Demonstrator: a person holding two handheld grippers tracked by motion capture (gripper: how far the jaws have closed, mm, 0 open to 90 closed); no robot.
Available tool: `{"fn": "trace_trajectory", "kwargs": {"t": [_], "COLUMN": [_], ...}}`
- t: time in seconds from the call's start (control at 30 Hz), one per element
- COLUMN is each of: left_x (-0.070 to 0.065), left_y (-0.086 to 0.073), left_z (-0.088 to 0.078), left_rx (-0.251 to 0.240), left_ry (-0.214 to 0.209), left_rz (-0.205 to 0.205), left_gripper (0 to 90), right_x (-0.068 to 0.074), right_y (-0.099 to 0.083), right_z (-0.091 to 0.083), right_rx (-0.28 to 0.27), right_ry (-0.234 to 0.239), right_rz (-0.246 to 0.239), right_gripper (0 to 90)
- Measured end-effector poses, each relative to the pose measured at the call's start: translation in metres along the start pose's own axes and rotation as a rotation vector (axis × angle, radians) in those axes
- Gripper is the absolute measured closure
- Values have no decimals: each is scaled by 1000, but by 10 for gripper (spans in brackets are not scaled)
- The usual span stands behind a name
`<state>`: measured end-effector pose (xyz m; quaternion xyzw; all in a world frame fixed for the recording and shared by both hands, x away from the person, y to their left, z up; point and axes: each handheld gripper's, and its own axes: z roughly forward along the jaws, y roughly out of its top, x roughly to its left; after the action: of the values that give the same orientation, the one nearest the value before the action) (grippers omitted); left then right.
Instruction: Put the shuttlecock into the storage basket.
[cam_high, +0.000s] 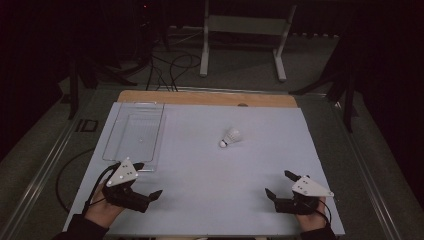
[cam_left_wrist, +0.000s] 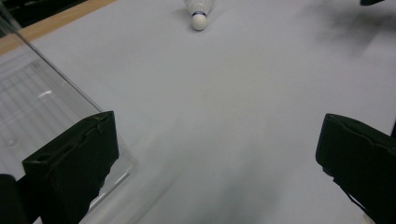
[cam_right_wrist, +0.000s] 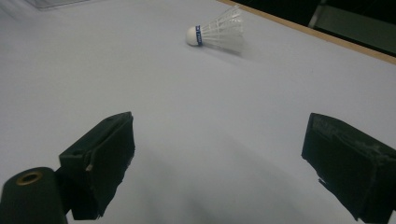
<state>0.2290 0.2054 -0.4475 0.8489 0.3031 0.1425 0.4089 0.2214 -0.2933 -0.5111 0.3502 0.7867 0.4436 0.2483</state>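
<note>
I see the white feathered shuttlecock with the blue band lying on its side mid-table, well ahead of and between my left gripper and right gripper, both spread wide and empty

Each hand grips a black claw topped by a grey three-cornered plate dotted with small dark screws. The left claw trails a black cable that loops off the bench's left edge; the right claw has a thinner cable by the wrist. Dark sleeves cover both forearms. Close up, the jaws are blocky, matte black pads with scuffed edges, and a brass-ringed hole sits beside one right-claw jaw.
</note>
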Motion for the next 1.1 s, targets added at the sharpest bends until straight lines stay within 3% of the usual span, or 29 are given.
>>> {"fn": "trace_trajectory", "kwargs": {"t": [0.43, 0.73, 1.1], "left_x": [-4, -9, -10], "left_y": [7, 9, 12], "left_z": [16, 28, 39], "left_rx": [132, 228, 333], "left_ry": [-44, -50, -52], "left_rz": [-1, 15, -7], "left_gripper": [0, 0, 0], "right_x": [1, 1, 1], "right_y": [-1, -1, 0], "right_z": [2, 2, 2], "right_rx": [10, 13, 11], "right_ry": [12, 12, 4], "right_rz": [-2, -5, -9], "right_gripper": [94, 94, 94]}}
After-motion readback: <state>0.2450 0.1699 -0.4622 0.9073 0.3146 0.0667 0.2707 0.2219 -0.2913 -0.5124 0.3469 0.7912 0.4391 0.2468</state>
